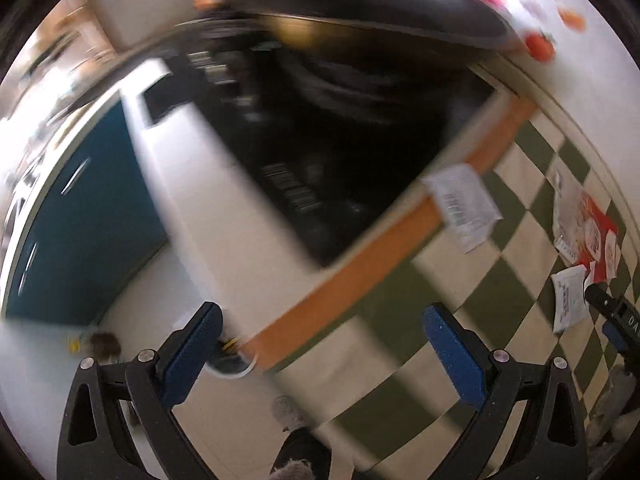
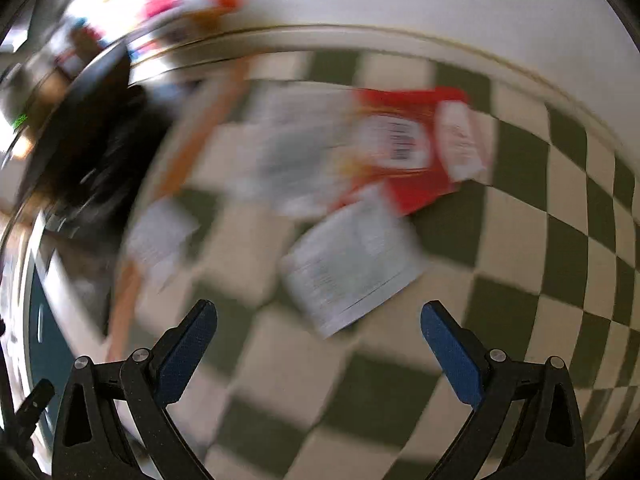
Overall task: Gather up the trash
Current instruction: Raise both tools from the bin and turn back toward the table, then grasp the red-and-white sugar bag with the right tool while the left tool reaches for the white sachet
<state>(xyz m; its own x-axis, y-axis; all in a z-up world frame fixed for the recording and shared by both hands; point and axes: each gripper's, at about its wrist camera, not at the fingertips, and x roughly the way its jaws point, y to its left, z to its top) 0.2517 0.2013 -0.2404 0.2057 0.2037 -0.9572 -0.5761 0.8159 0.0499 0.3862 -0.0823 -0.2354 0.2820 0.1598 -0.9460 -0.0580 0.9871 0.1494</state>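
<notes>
Two papers (image 2: pixel 352 264), red packet (image 2: pixel 416 148), checkered cloth (image 2: pixel 520 280)

1. Right wrist view is smeared with motion blur: the red packet (image 2: pixel 416 148) and the white paper (image 2: pixel 352 264) just below it are there, but the print can't be read.
2. The paper scrap (image 2: pixel 160 240) at centre left is just a pale smudge.
3. Left wrist view: the right claw (image 1: pixel 612 316) is cut off by the frame's right edge.
4. The dark pan (image 1: pixel 372 12) at the top is blurred, with its far rim cropped.
</notes>
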